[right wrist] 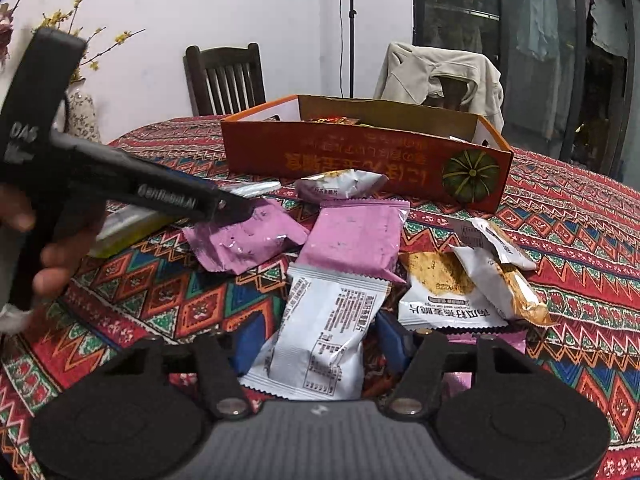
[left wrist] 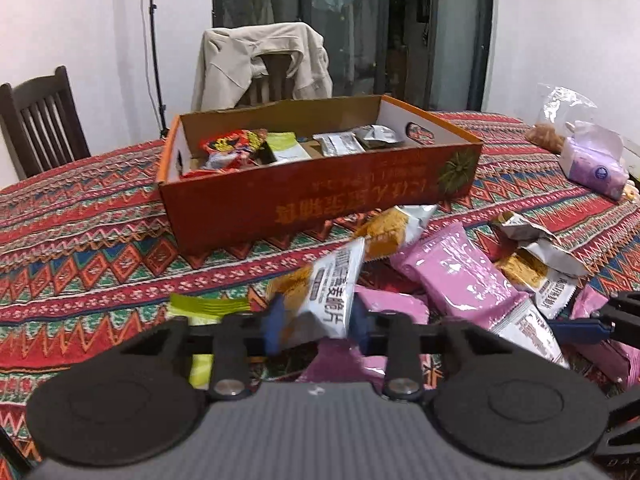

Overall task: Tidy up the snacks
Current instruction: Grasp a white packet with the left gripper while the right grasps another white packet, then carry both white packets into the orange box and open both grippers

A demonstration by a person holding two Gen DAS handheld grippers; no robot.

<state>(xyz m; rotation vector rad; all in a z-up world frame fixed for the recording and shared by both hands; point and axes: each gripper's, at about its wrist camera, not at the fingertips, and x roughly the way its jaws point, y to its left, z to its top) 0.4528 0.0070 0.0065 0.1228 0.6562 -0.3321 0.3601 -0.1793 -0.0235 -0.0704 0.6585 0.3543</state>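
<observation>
My left gripper (left wrist: 317, 320) is shut on a white and orange cracker packet (left wrist: 328, 288) and holds it tilted above the snack pile. In the right wrist view the left gripper (right wrist: 236, 206) reaches in from the left over a pink packet (right wrist: 244, 240). My right gripper (right wrist: 316, 340) is open, with its blue pads on either side of a white packet (right wrist: 324, 336) lying on the table. An orange cardboard box (left wrist: 304, 196) stands behind the pile and holds several snacks; it also shows in the right wrist view (right wrist: 360, 160).
Pink packets (left wrist: 460, 276), cracker packets (right wrist: 448, 292) and a green packet (left wrist: 204, 308) lie on the patterned tablecloth (left wrist: 80, 240). A tissue pack (left wrist: 596, 160) and a clear bag (left wrist: 556, 120) sit at the far right. Chairs (left wrist: 40, 120) and a vase (right wrist: 82, 114) stand beyond.
</observation>
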